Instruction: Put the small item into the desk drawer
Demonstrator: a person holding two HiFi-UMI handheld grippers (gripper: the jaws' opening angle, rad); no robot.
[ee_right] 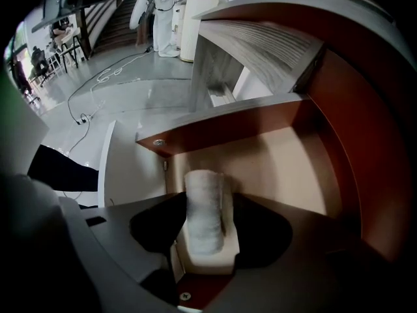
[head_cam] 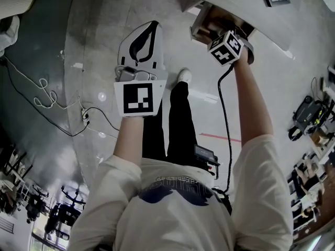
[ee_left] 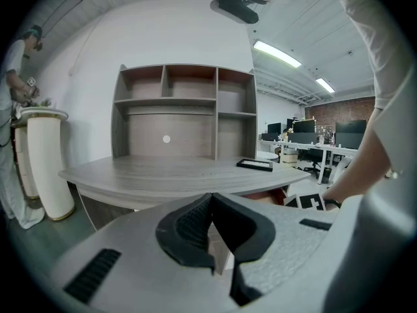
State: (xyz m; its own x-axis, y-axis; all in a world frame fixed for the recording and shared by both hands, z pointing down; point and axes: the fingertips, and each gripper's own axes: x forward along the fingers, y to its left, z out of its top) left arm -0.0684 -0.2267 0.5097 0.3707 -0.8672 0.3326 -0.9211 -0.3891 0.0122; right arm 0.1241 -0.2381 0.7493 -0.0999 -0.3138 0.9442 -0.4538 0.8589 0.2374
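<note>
The white roll [ee_right: 203,217] sits inside the open desk drawer [ee_right: 287,165], between the spread jaws of the right gripper [ee_right: 208,194]. Its long side runs the way the jaws point. The left gripper [ee_left: 212,197] is pressed together, holding nothing.

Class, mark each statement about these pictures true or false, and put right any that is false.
1. The drawer is shut. False: it stands open.
2. A white roll sits between the jaws of the right gripper, above the drawer. True.
3. The left gripper holds the roll. False: its jaws are together with nothing between them.
4. A flat black tray lies on the desk. True.
</note>
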